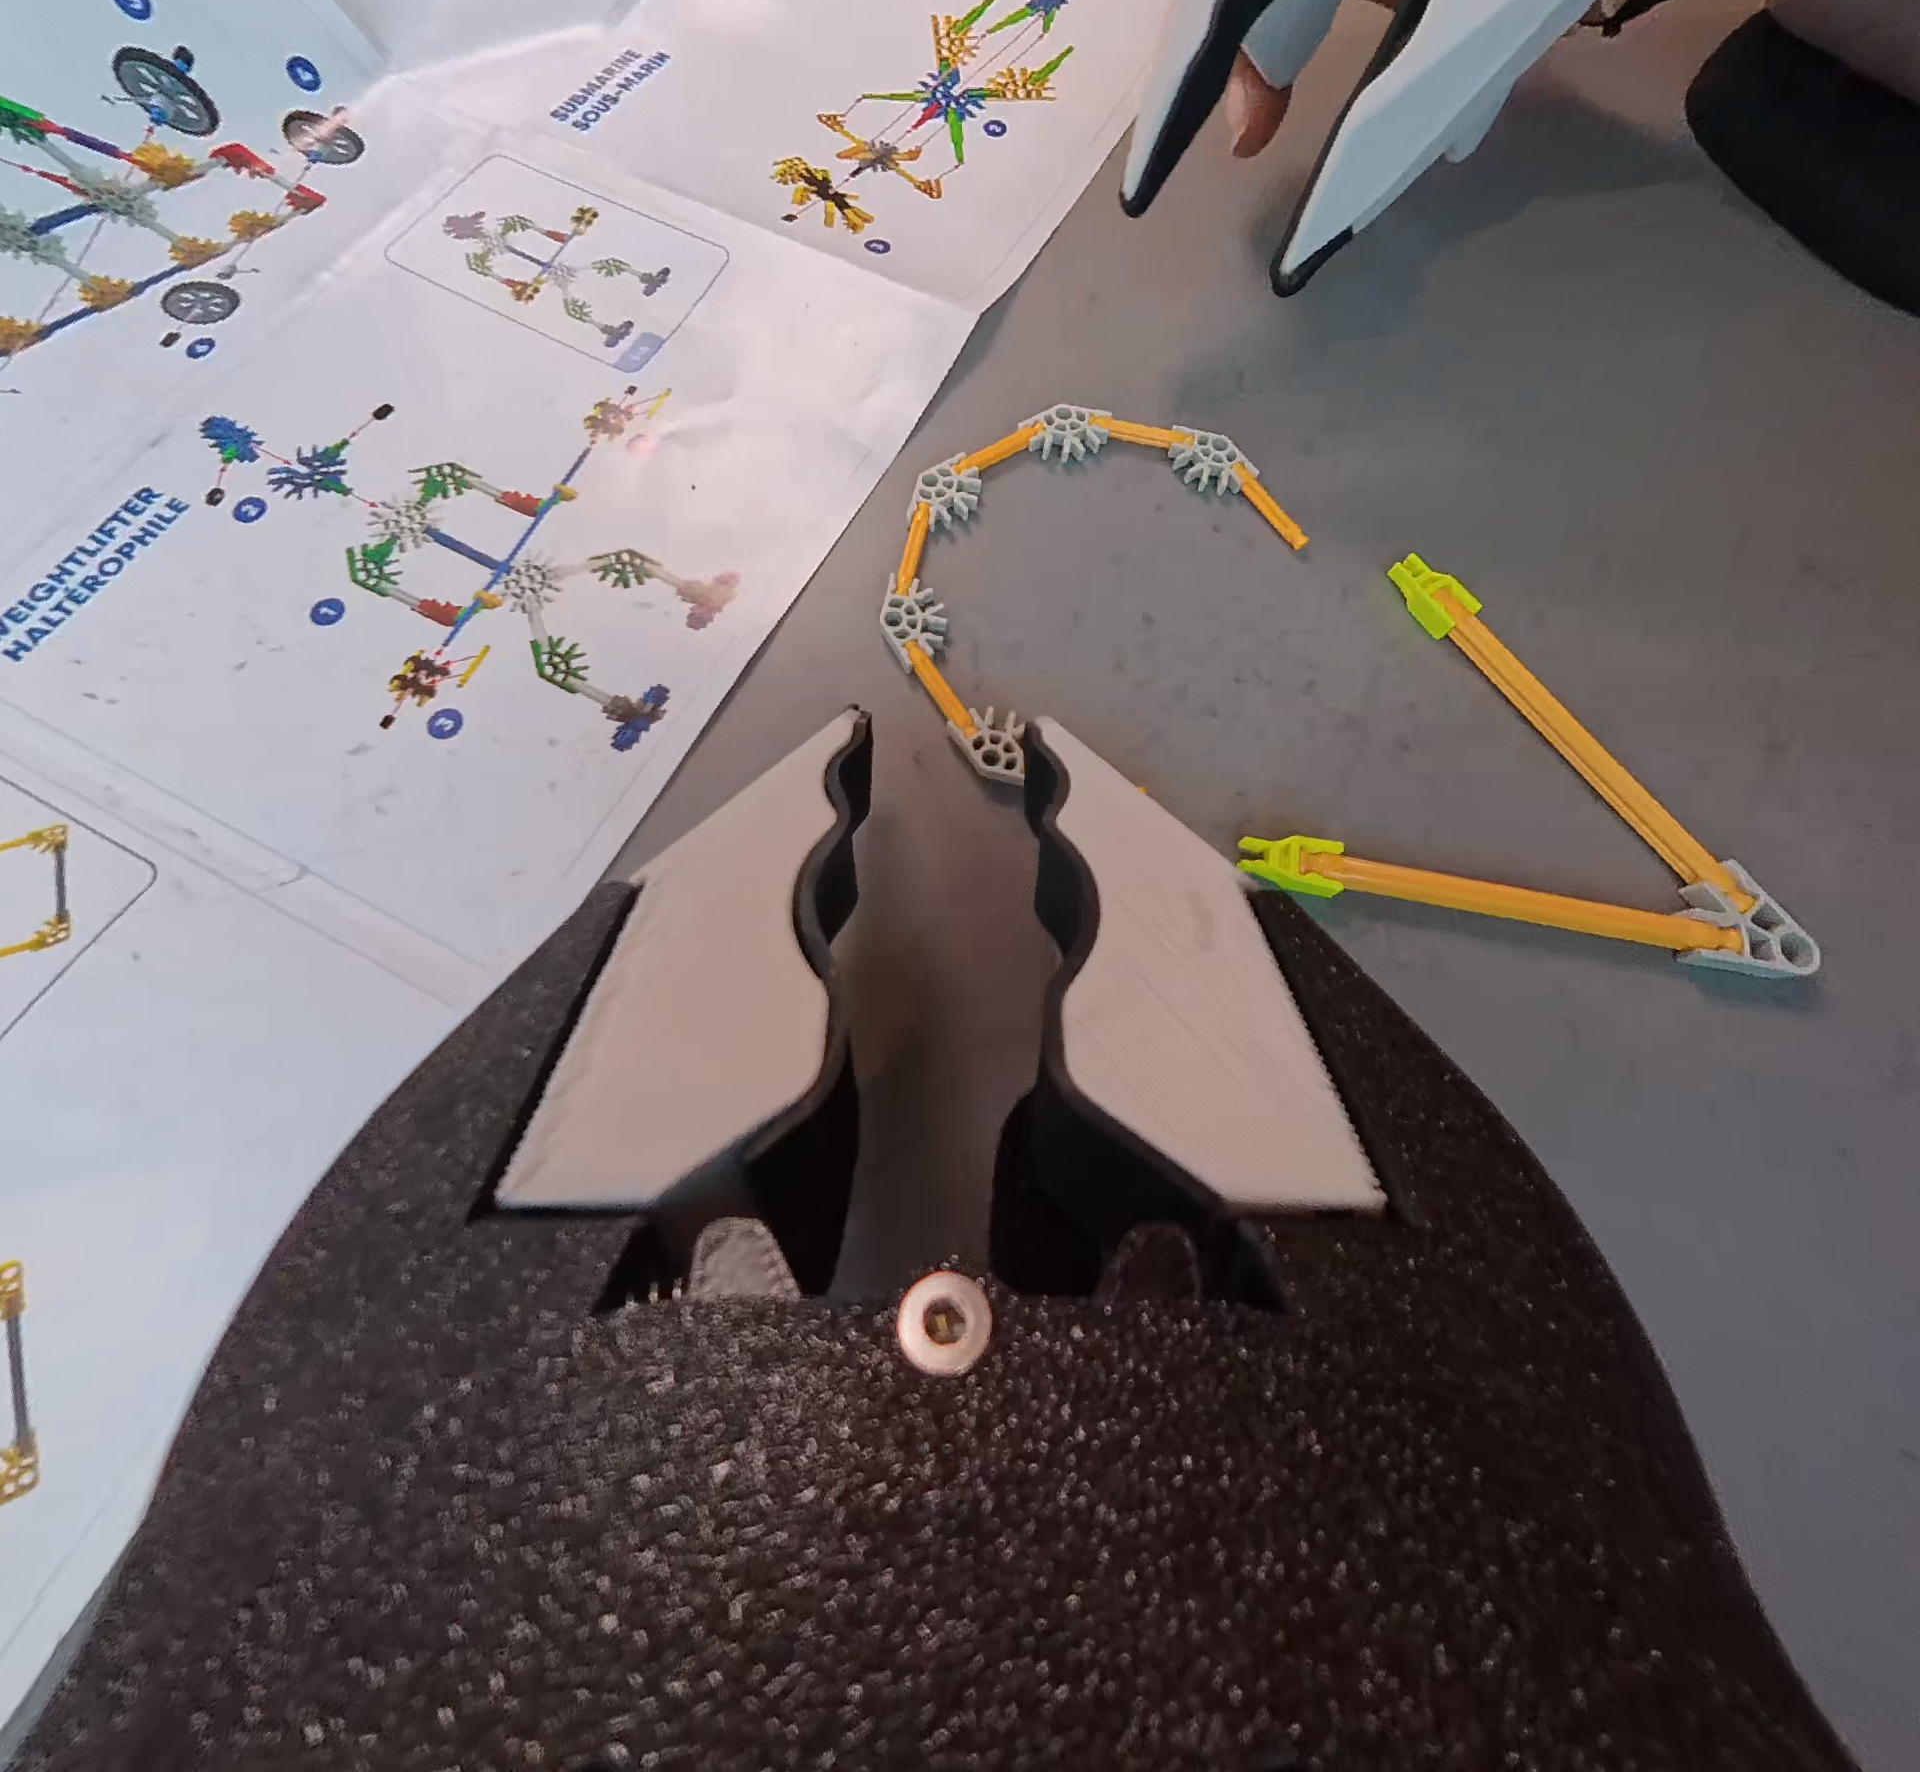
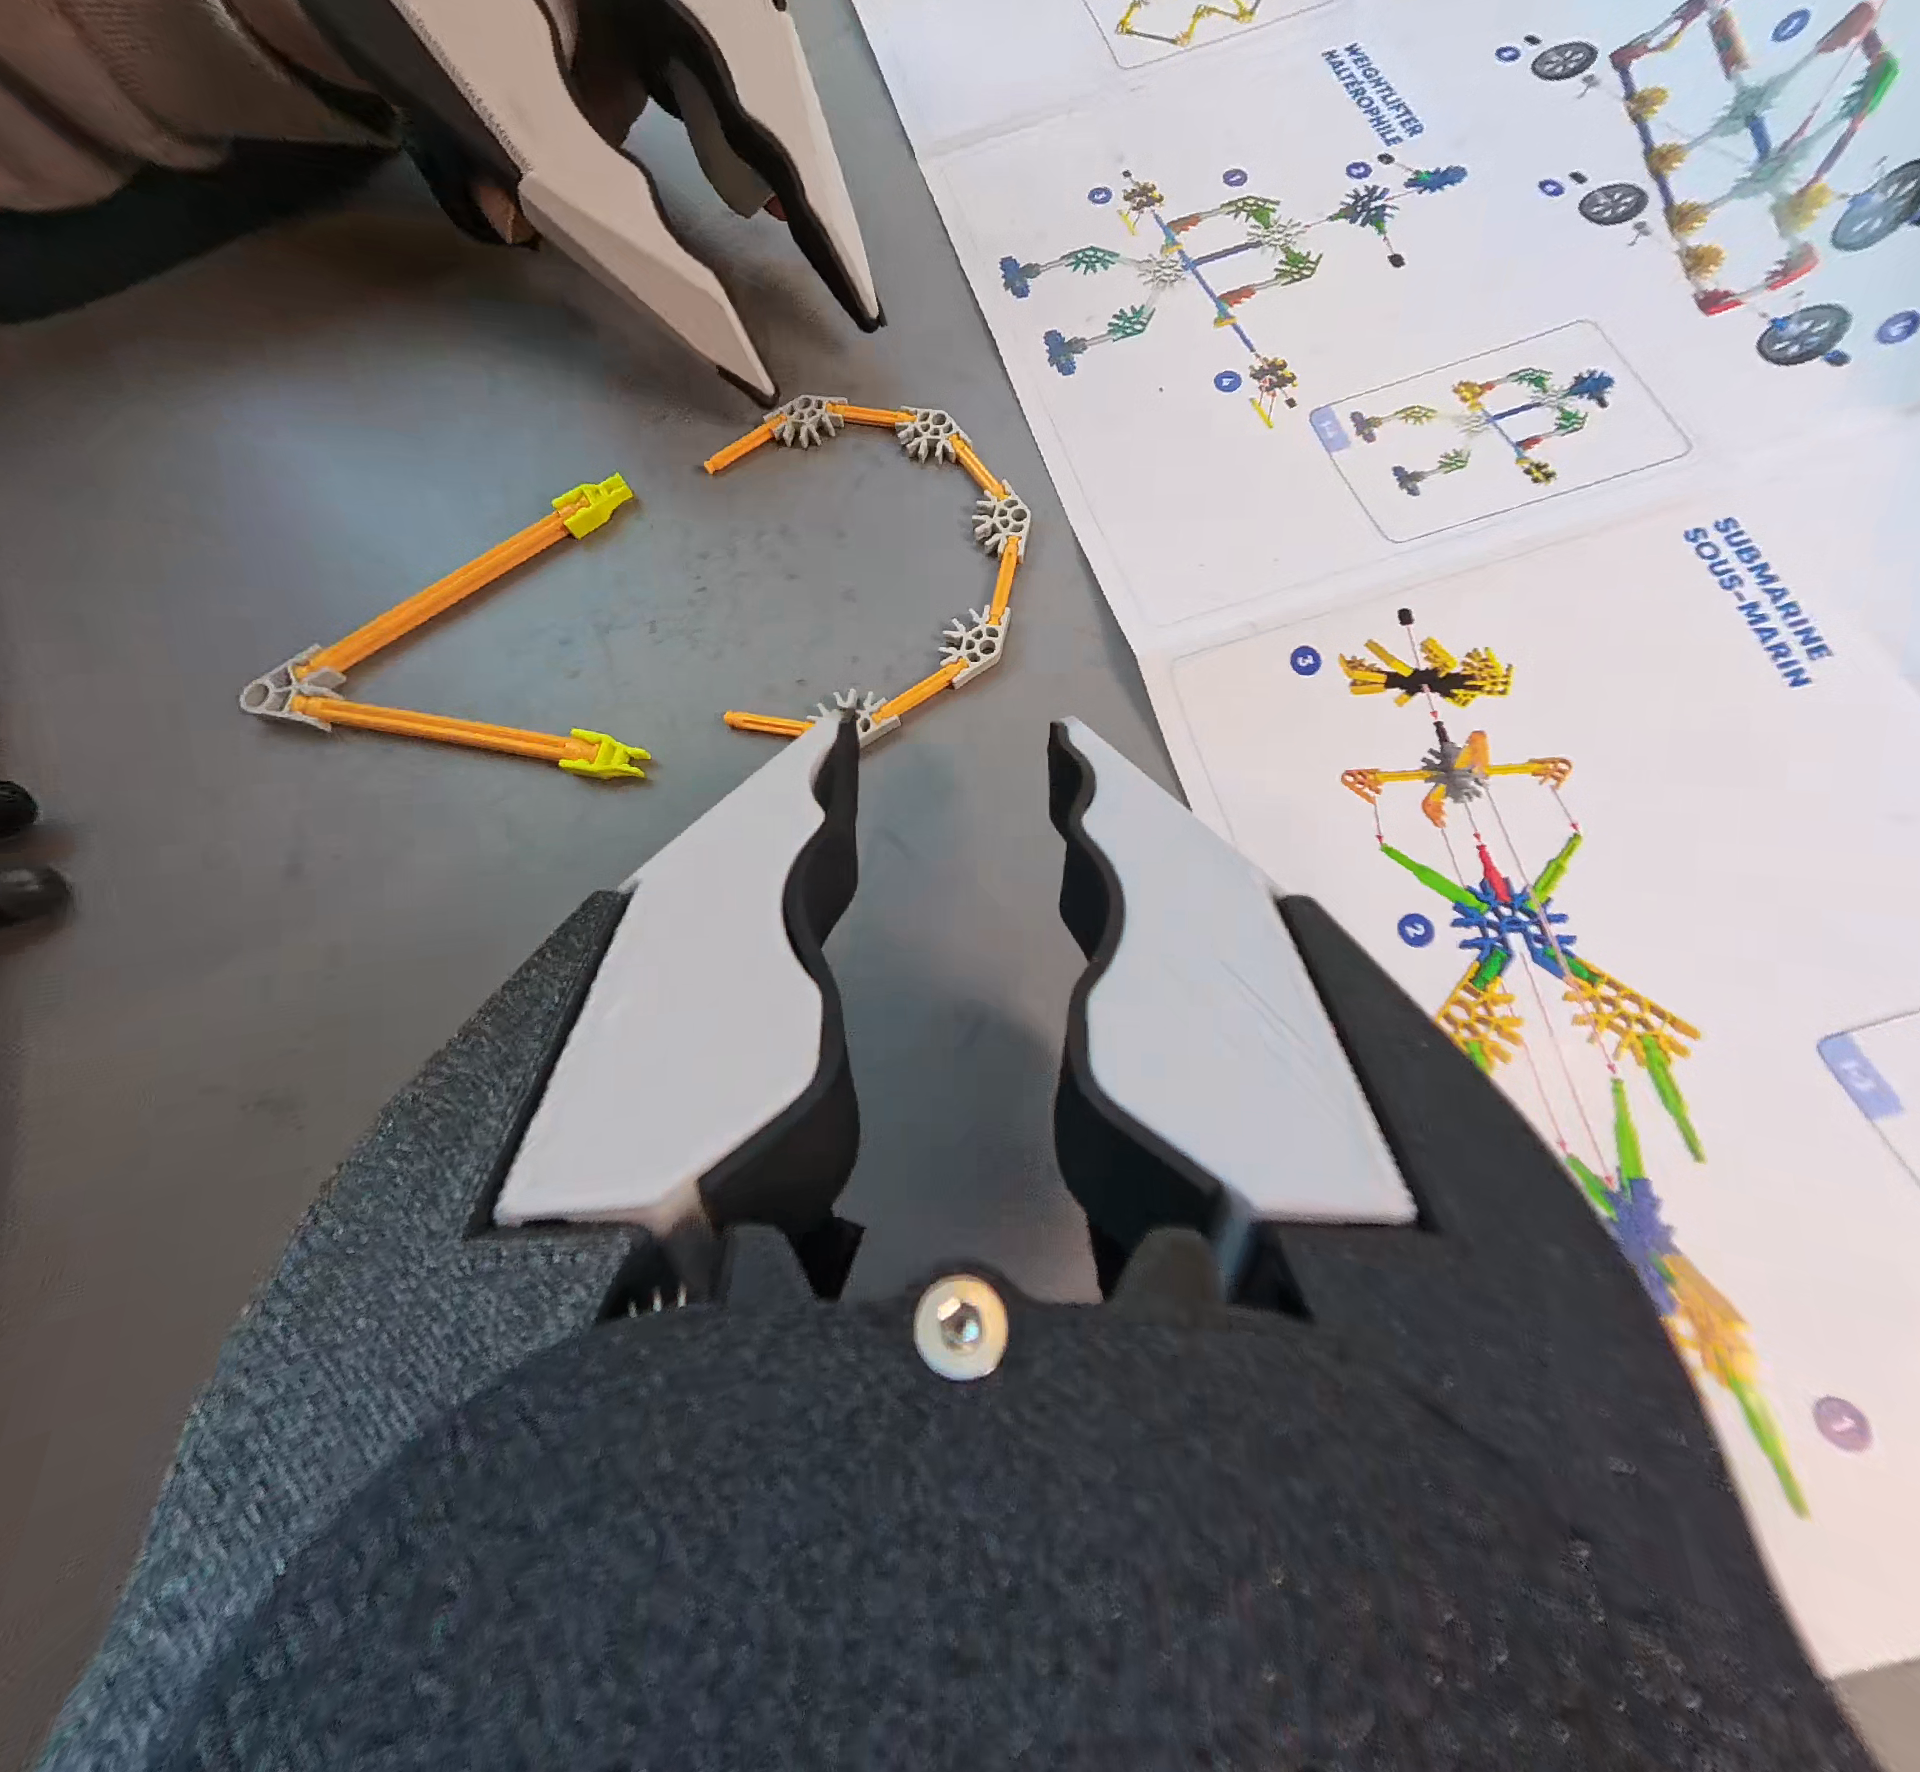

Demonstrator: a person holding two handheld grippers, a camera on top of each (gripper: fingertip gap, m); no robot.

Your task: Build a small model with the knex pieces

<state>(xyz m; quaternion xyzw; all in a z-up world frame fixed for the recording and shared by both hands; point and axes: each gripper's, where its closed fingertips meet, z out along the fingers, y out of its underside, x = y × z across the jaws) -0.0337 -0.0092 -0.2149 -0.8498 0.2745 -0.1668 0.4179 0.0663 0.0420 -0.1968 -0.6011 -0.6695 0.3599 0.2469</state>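
Both the left gripper and right gripper hang released and empty, each with a fingertip at opposite end connectors of the curved orange-and-grey chain on the counter; the V-shaped piece lies beside.

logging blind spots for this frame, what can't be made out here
- Curved chain: in the left wrist view, the left gripper finger covers one end.
- Instruction sheet: cut off by the frame edges in both views.
- Right gripper: whether its fingertip touches the chain's end connector cannot be told.
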